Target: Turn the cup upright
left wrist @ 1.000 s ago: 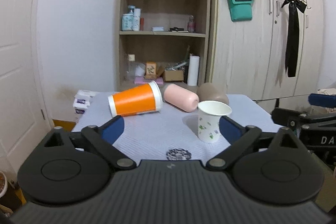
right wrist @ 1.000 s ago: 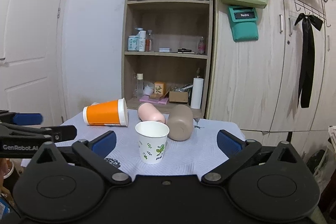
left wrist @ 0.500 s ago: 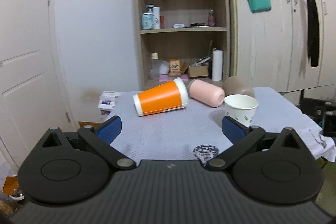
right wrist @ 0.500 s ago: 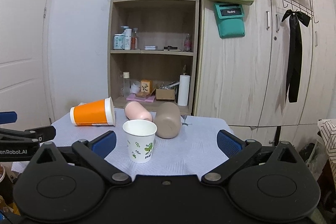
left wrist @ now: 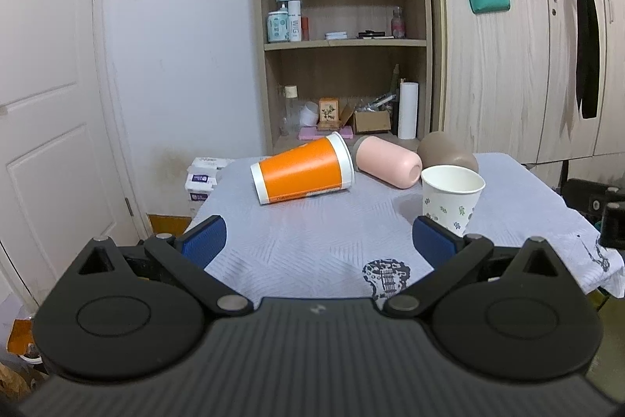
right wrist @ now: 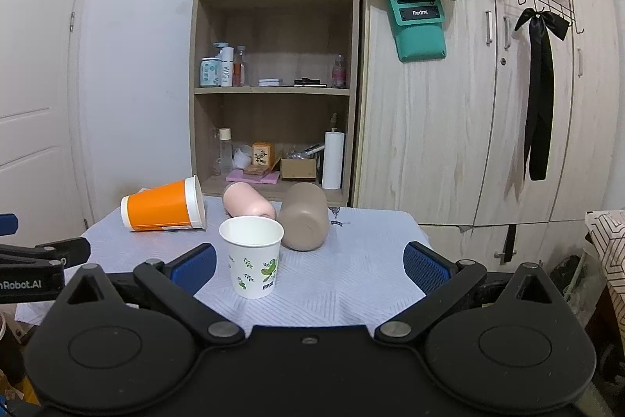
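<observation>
- Lying on its side on the table (left wrist: 312, 241), toward the back left: orange cup (left wrist: 302, 170), wide end pointing right.
- Lying just beside it, also tipped over: pink cup (left wrist: 388, 161) and brown cup (right wrist: 304, 215).
- Standing upright in front of those two: white paper cup (right wrist: 252, 256) with little green leaves.
- Hovering at the near edge of the table, fingers spread wide, holding nothing: left gripper (left wrist: 318, 235).
- Hovering nearby, also spread wide and holding nothing: right gripper (right wrist: 308, 262), with the paper cup showing just by its left finger.
- Standing behind the table: wooden shelf (right wrist: 273, 88) with bottles and boxes.
</observation>
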{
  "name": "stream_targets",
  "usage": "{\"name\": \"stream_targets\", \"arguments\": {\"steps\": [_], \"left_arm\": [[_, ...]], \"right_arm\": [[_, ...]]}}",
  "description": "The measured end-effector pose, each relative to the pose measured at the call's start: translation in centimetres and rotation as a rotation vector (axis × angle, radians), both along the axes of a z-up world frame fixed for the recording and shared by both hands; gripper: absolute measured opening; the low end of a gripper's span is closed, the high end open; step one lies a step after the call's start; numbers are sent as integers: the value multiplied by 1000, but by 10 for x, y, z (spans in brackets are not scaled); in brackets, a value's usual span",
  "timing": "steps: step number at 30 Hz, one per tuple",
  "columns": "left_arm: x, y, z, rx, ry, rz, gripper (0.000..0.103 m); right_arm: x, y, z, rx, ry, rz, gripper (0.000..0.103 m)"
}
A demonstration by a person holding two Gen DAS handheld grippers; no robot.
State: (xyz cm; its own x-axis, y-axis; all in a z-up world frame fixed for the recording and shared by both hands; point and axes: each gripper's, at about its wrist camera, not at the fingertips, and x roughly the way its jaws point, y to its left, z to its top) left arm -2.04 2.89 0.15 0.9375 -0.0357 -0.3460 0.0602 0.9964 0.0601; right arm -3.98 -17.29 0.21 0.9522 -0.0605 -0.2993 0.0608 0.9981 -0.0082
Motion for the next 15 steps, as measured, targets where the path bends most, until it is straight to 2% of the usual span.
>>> {"name": "stream_targets", "arguments": {"steps": [9,15], "left_arm": [[5,-1,-3,7,47,4,103],[5,-4,-4,31,43,11,103]], "right_arm": [[2,0,-2,0,13,-8,103],[2,2,-3,-4,21,-7,103]]}}
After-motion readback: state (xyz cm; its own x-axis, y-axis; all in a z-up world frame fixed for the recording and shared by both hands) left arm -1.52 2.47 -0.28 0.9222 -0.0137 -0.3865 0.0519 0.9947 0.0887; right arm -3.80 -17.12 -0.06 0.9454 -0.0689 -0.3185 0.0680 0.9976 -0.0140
